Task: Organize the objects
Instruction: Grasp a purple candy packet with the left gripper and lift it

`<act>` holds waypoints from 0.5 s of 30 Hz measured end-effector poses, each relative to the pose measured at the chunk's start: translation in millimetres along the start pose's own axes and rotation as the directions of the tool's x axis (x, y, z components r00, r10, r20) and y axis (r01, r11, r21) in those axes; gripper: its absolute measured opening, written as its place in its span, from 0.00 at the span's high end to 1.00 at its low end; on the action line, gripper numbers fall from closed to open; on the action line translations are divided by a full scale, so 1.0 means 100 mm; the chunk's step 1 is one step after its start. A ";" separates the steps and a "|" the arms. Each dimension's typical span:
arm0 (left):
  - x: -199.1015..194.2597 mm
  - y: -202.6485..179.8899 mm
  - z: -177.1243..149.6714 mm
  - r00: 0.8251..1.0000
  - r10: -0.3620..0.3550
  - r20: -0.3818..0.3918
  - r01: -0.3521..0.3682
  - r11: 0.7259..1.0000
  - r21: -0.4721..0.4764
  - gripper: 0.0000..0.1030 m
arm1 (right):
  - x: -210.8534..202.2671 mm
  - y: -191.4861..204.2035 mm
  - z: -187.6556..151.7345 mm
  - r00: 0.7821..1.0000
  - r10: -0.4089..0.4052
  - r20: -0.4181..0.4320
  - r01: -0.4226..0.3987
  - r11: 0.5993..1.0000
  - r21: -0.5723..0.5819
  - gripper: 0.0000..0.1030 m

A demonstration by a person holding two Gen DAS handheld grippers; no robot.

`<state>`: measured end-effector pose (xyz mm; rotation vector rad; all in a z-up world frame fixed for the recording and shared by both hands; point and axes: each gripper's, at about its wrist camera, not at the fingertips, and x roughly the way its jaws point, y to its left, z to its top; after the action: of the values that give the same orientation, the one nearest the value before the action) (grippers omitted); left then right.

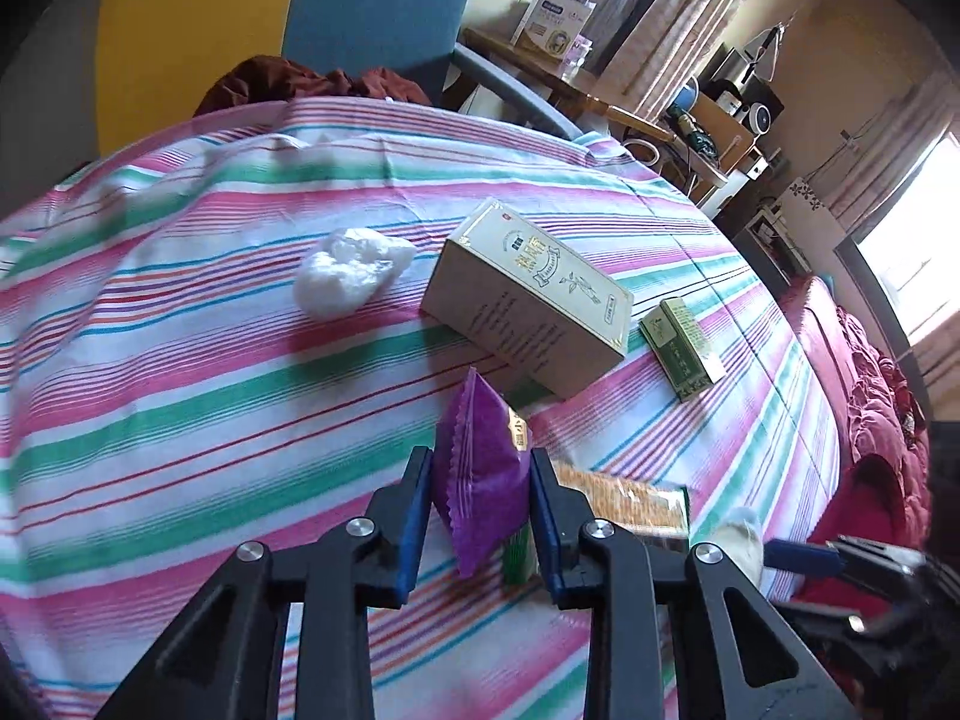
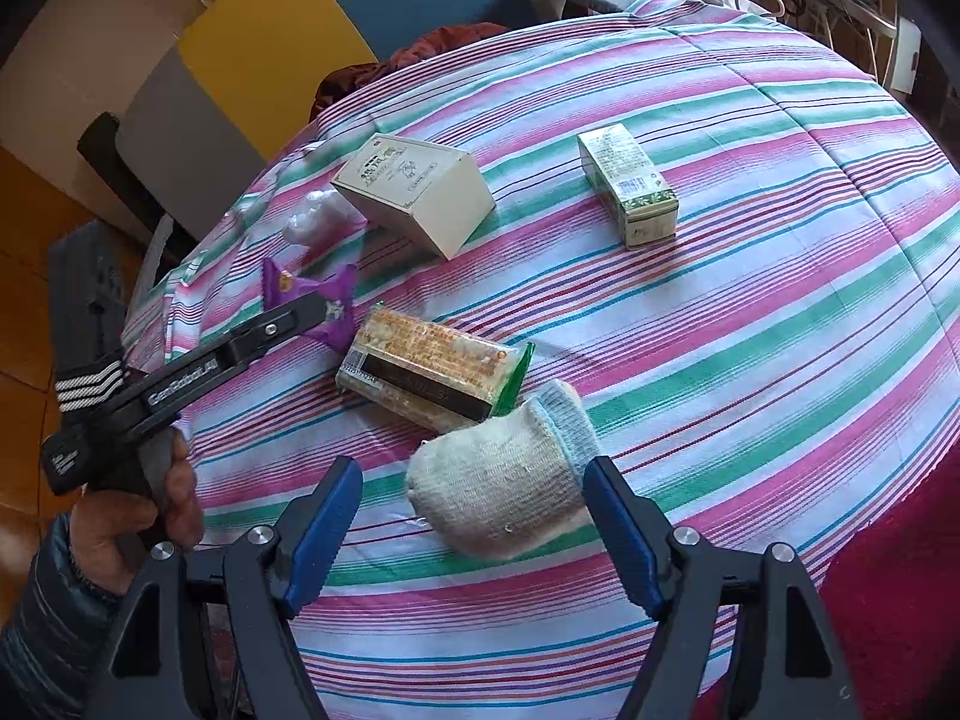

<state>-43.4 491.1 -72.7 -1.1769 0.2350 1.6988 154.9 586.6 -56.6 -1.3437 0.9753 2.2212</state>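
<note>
My left gripper (image 1: 480,480) is shut on a purple snack packet (image 1: 480,480), held over the striped cloth; it also shows in the right wrist view (image 2: 318,306). My right gripper (image 2: 474,480) is open around a rolled white sock (image 2: 498,480) lying on the cloth. An orange-and-green snack pack (image 2: 426,366) lies just beyond the sock. A large cream box (image 1: 528,294) and a small green box (image 1: 681,345) lie farther out. A crumpled white plastic wad (image 1: 348,270) sits left of the cream box.
A pink, green and white striped cloth (image 1: 180,330) covers the table. A blue chair (image 1: 384,6) with a dark red garment stands at the far edge. A red sofa (image 1: 864,396) is at the right. Cluttered shelves stand behind.
</note>
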 end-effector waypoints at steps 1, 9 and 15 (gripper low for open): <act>-0.07 0.01 -0.03 1.000 0.008 0.009 -0.008 1.000 0.006 0.70 | 0.00 -0.01 0.00 1.000 -0.001 -0.001 0.001 1.000 0.002 0.25; -0.63 0.01 -0.39 0.998 0.037 0.058 -0.039 0.999 0.034 0.71 | 0.04 0.00 0.01 0.998 -0.055 -0.025 0.055 0.998 0.004 0.25; -1.01 0.06 -0.70 0.996 0.023 0.082 -0.024 1.000 0.011 0.71 | 0.16 0.05 0.02 0.990 -0.115 -0.077 0.113 0.993 -0.029 0.25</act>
<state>-5.9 381.0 -30.6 -1.0972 0.2097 1.7597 142.8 584.3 -67.6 -1.4695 0.8777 2.1162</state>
